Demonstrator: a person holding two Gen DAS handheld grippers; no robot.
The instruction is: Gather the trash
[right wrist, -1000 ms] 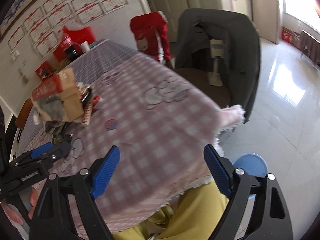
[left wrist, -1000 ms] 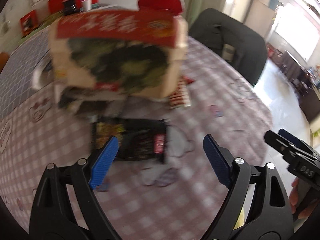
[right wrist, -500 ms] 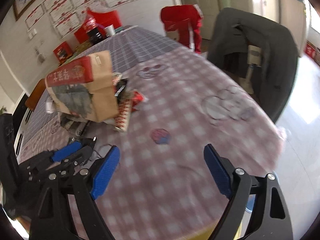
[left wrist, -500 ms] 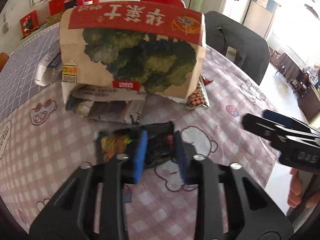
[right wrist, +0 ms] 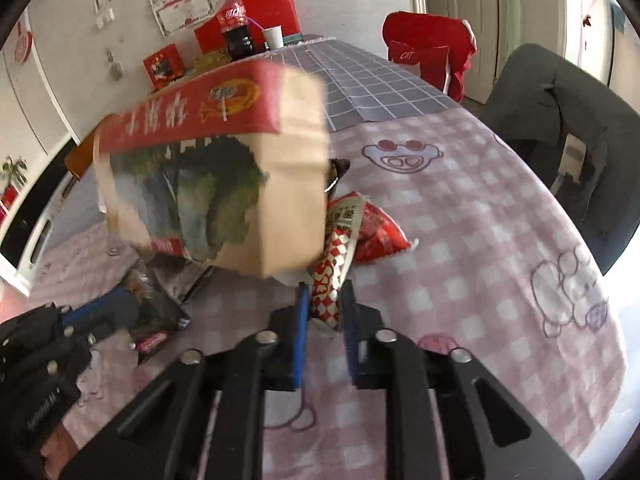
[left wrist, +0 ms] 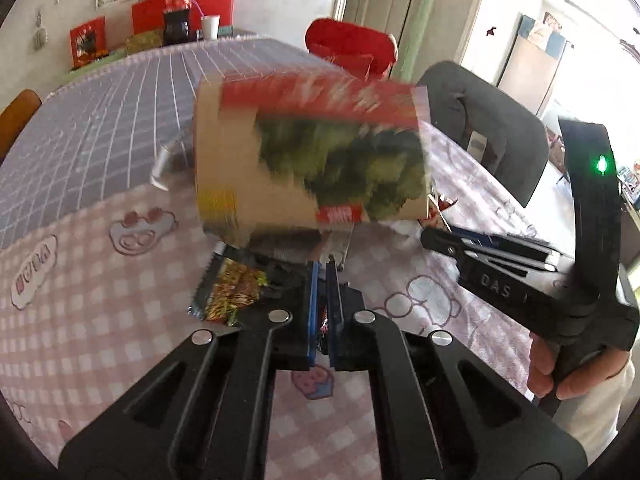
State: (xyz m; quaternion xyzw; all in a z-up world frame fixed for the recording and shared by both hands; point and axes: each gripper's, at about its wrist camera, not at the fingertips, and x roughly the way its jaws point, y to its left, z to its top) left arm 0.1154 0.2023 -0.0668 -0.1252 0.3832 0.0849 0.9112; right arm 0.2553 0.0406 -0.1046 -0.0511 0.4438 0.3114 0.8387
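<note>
Wrappers make up most of this trash: thin, light, crinkly film that will fold and slide under a loose pinch, so a hold well in from the edge looks safest. The left tongs [left wrist: 322, 312] are pinched fully together on the near edge of a dark snack wrapper [left wrist: 236, 294], whose printed yellow end sticks out to their left on the table [left wrist: 100, 320]. That grip sits at the rim of the packet, and I judge it could slip if the film is greasy. The right tongs [right wrist: 325, 322] are closing, their blue pads [right wrist: 301, 336] on either side of the lower end of a red-and-white checked packet [right wrist: 340, 264]; in the right wrist view the gap has narrowed to about the packet's own thickness, and the pads seem already to touch it. Beyond that packet lies a red crumpled bag [right wrist: 380, 236], touching it. Just ahead of both tongs stands a brown paper bag [left wrist: 304, 160] with a red band and a printed vegetable; it is blurred and tilted, looks stiff-sided but light, and would probably best be taken by its upper edge.
</note>
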